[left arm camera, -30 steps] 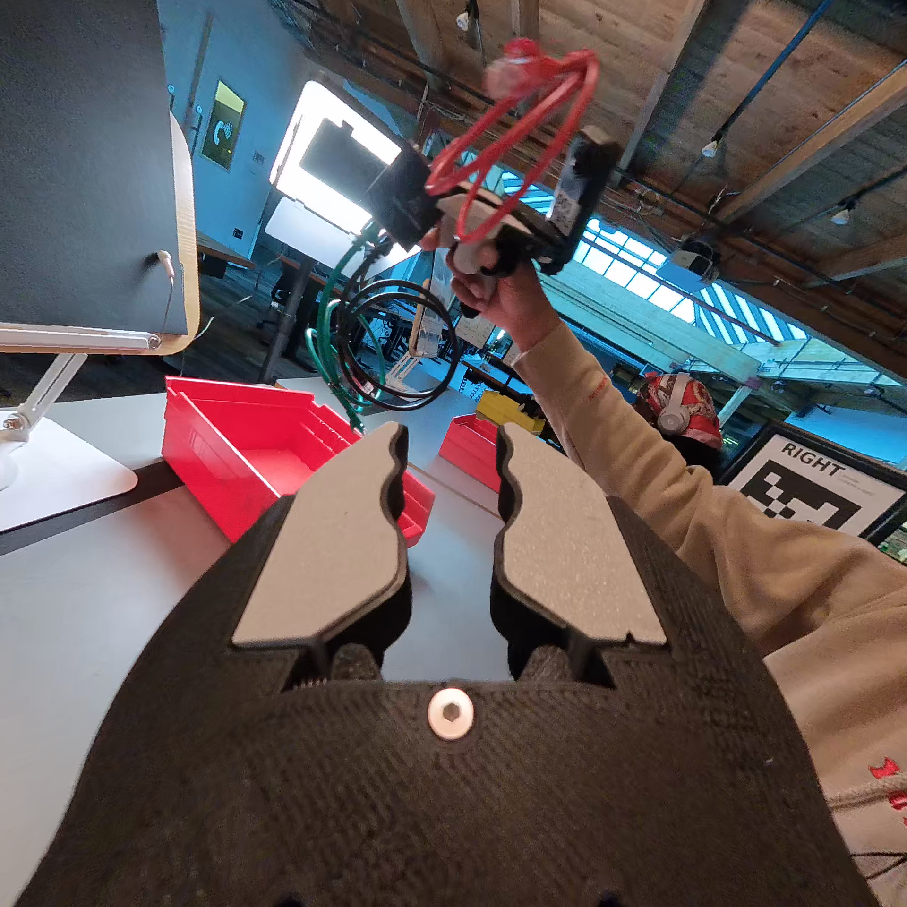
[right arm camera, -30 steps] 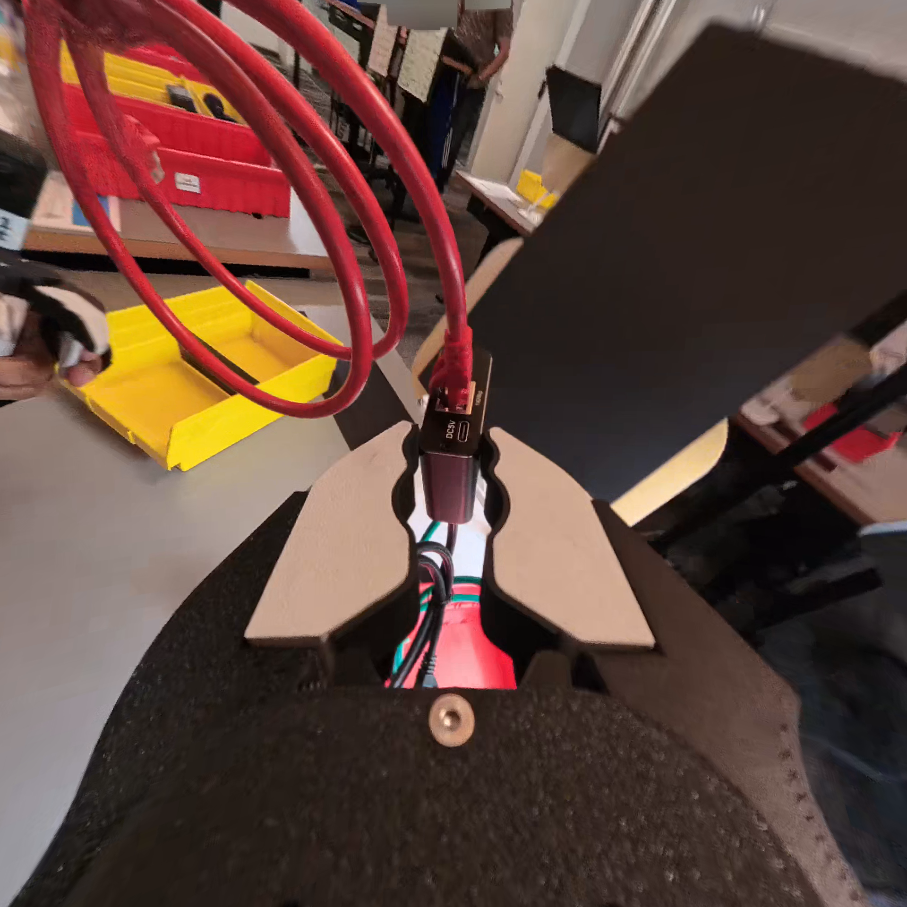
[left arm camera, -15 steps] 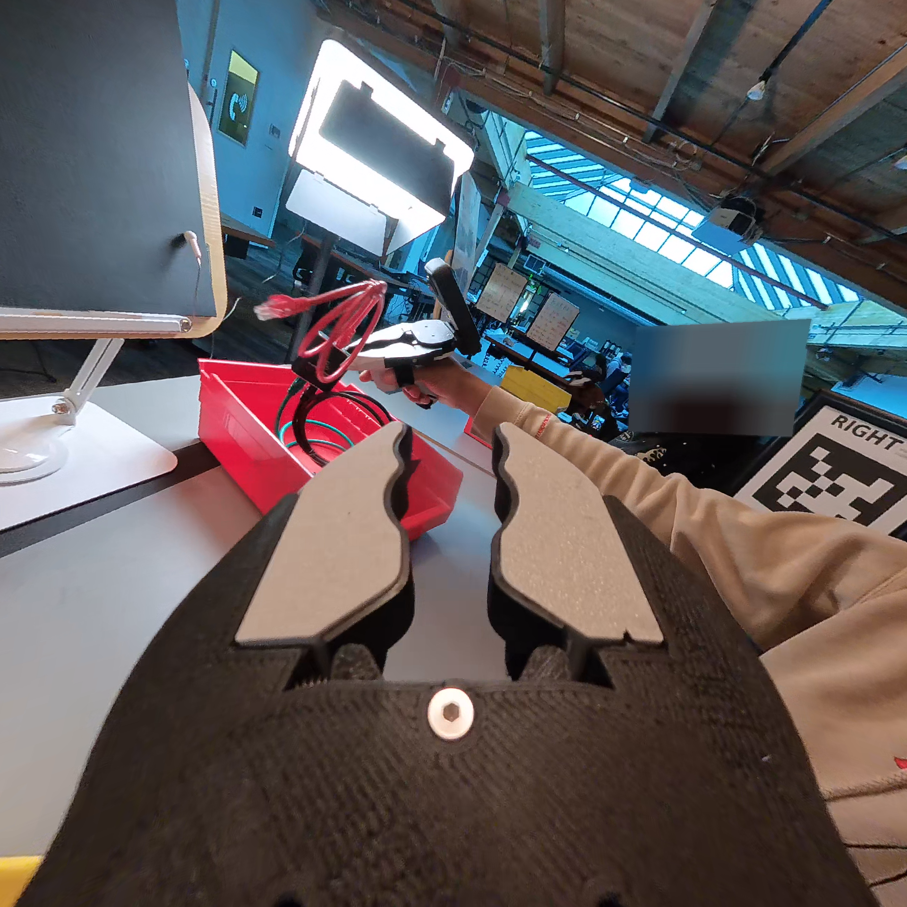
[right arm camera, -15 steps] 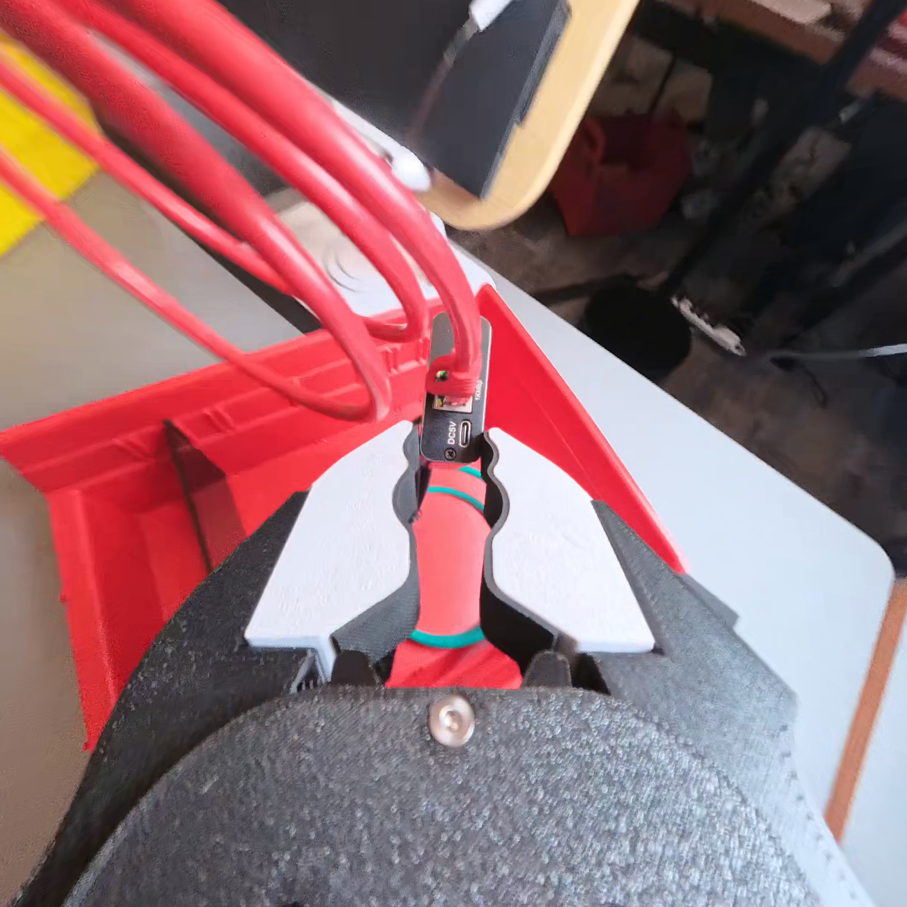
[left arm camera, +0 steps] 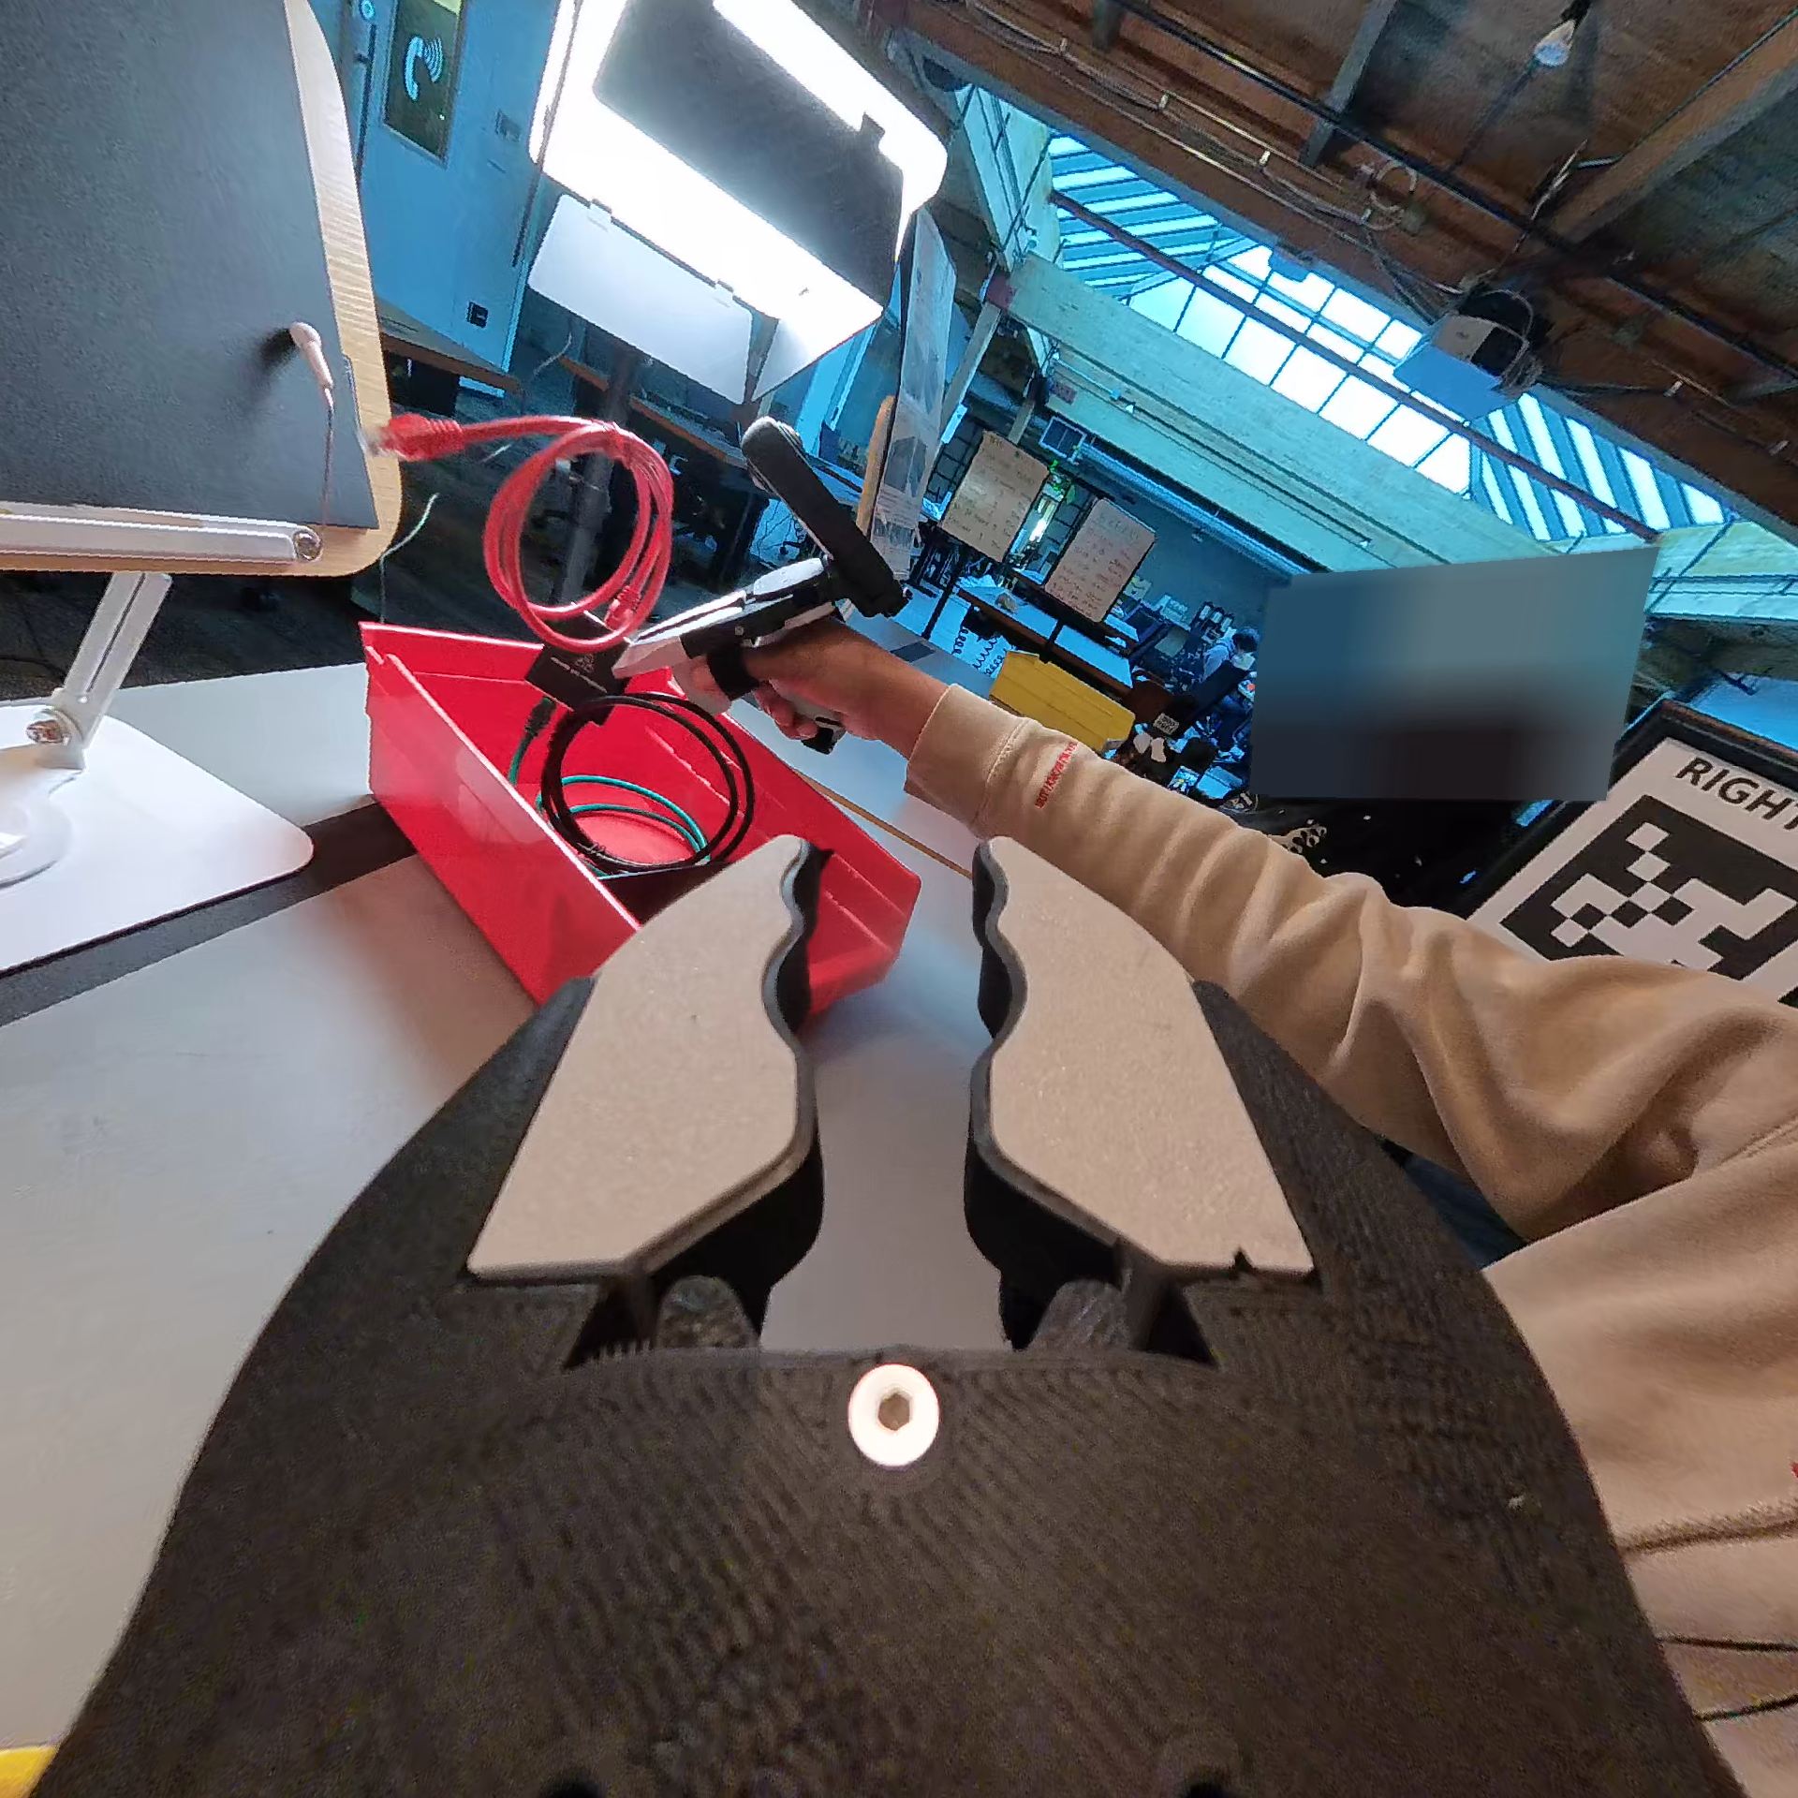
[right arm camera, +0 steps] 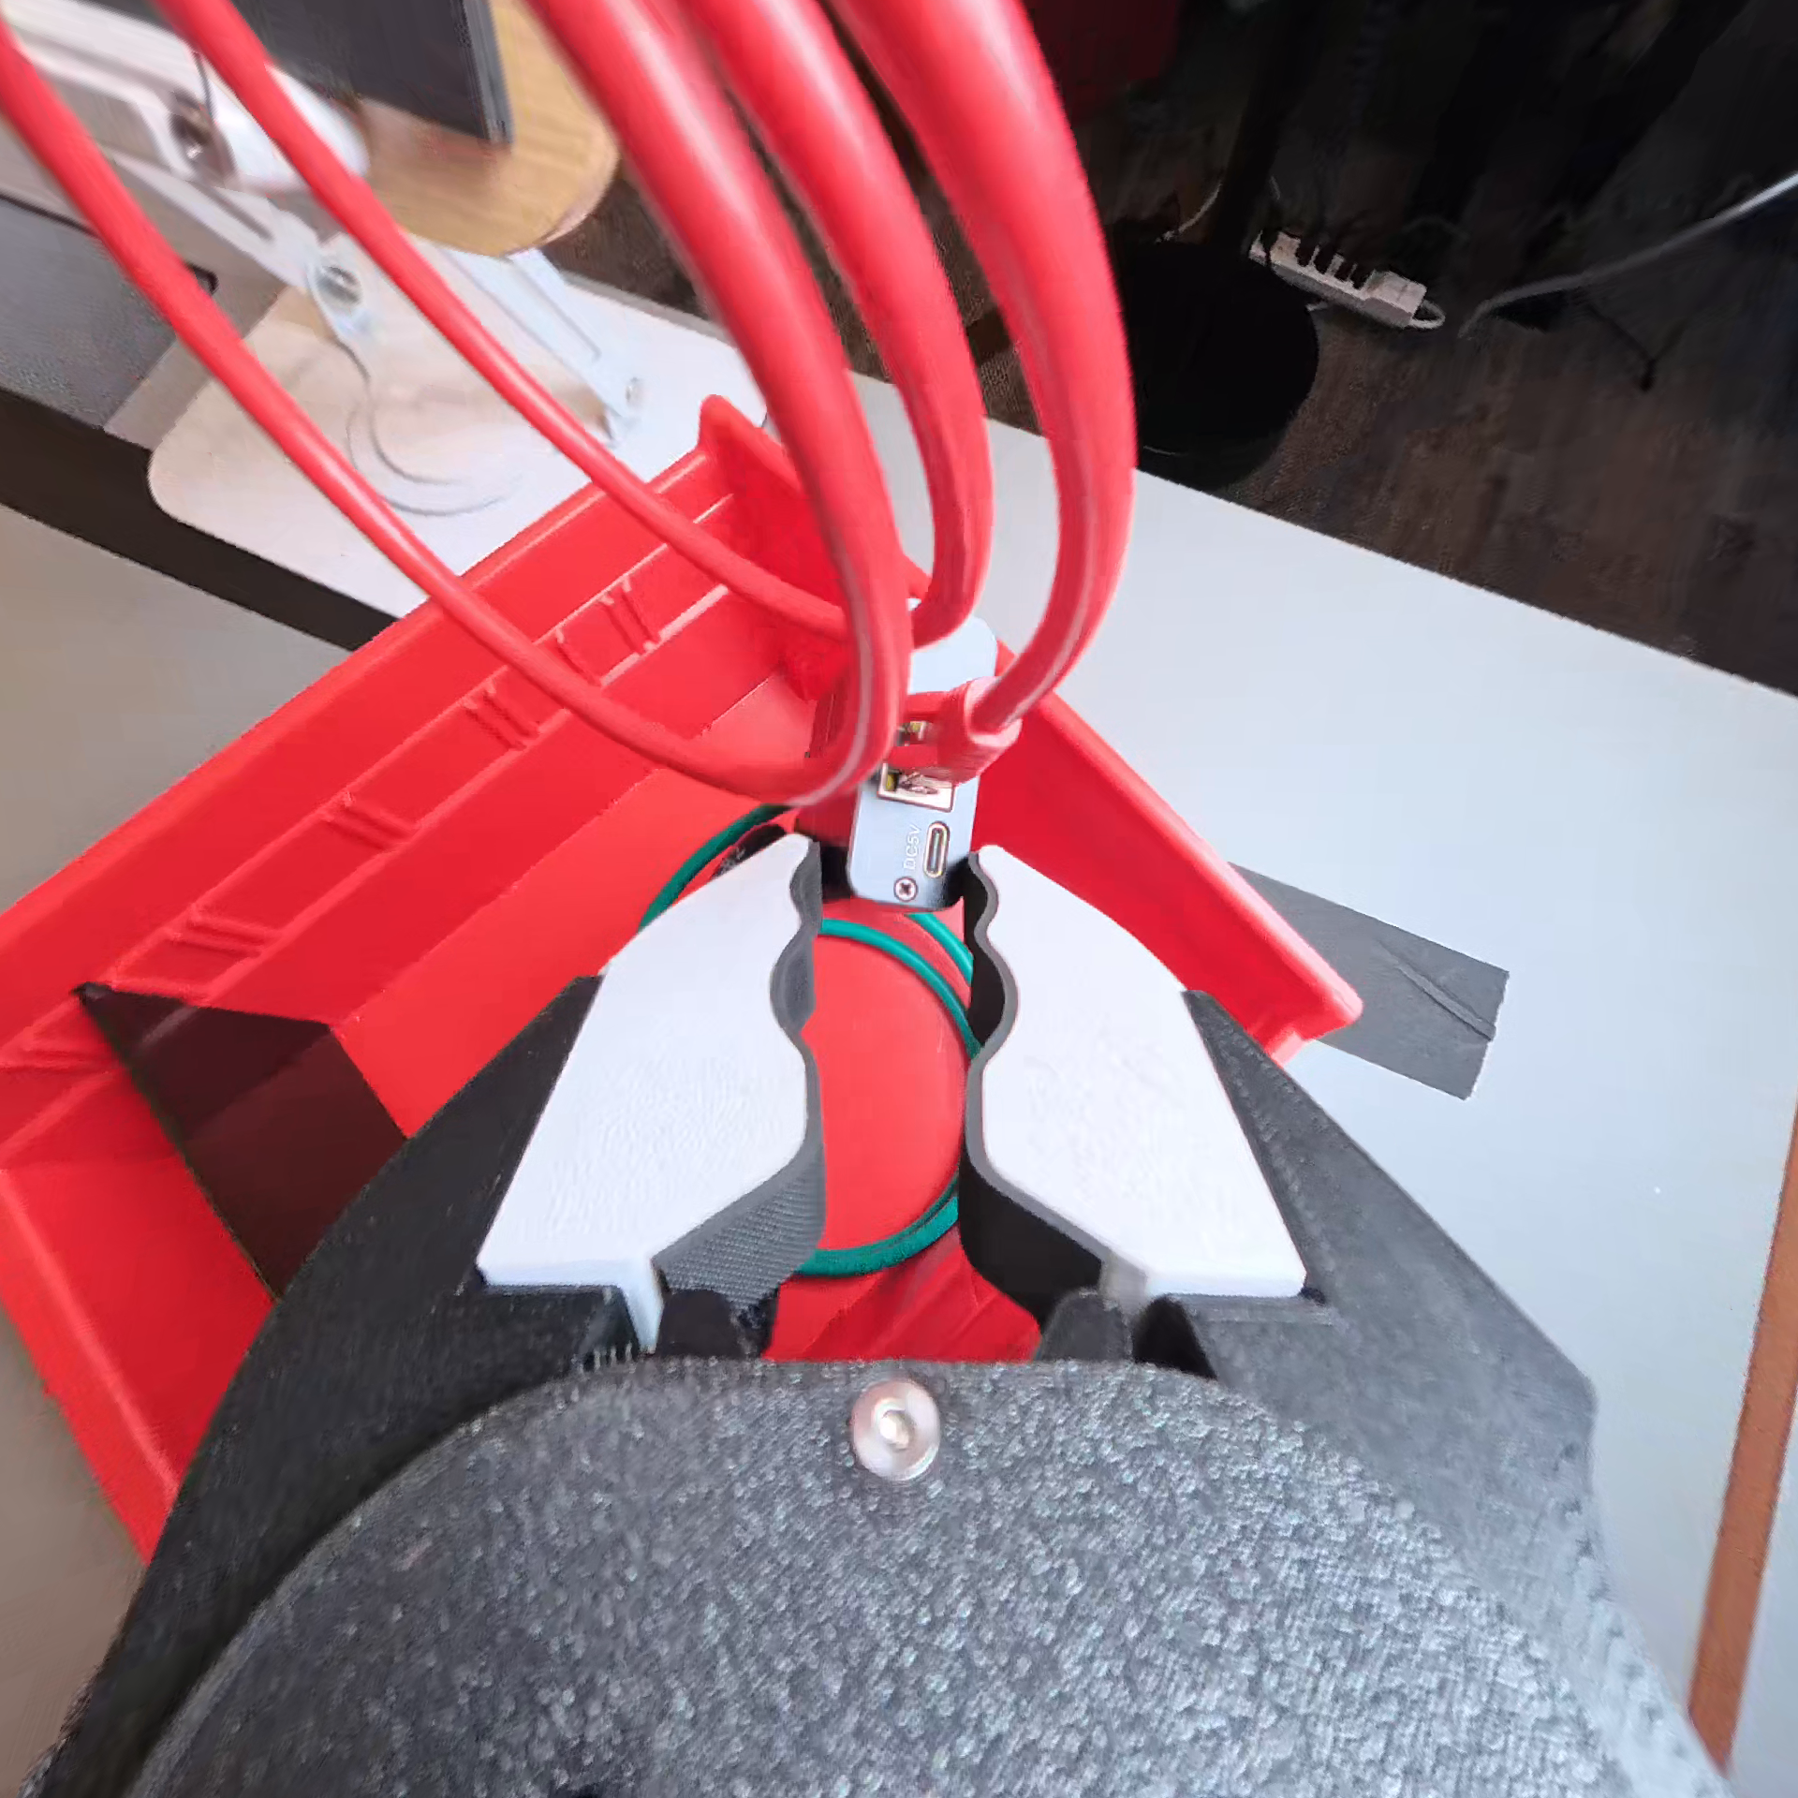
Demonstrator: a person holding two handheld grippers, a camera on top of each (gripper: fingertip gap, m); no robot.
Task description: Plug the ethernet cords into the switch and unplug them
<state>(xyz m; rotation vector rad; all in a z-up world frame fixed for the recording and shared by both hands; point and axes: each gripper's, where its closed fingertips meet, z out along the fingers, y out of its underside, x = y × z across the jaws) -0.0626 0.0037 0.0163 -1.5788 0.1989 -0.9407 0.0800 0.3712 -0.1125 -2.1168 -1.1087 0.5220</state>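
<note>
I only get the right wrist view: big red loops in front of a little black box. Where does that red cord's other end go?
Observer: Nowhere. In the left wrist view, the looped red ethernet cord ends in a free plug that sticks out in the air towards a black board.
Operator: Is anything else attached to the box?
Observer: Yes. A coiled black cable hangs from the small black switch down into the red plastic bin.
Operator: What is the other gripper doing?
Observer: The left gripper is open and empty, above the grey table by the bin's near corner.
</note>
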